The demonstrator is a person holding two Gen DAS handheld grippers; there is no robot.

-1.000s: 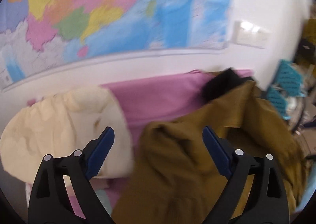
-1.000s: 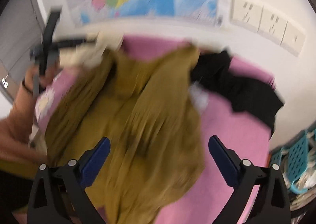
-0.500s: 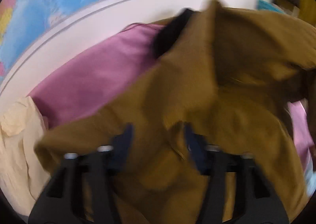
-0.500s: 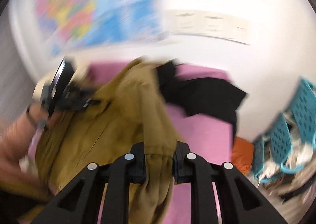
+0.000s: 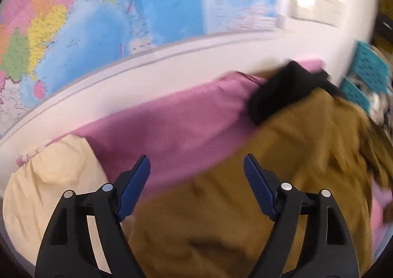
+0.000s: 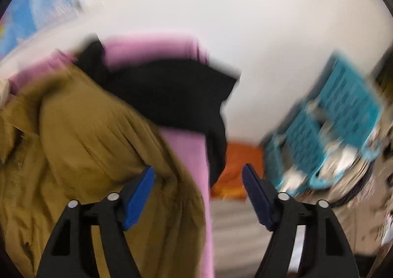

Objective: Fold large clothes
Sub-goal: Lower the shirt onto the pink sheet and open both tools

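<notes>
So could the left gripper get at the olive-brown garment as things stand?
Probably yes. The left gripper is open and empty, and the olive-brown garment lies just ahead of and under its fingers on the pink sheet, with nothing over it there.

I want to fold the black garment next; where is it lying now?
The black garment lies at the far end of the pink surface by the white wall, partly under the olive-brown garment; upper right in the left view, centre in the right.

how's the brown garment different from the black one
The brown garment is olive-brown, spread wide and nearest the grippers; the black garment is black, looks smaller and lies bunched further back by the wall. The brown one overlaps the black one's edge. Both are crumpled, unfolded, on the pink sheet.
</notes>
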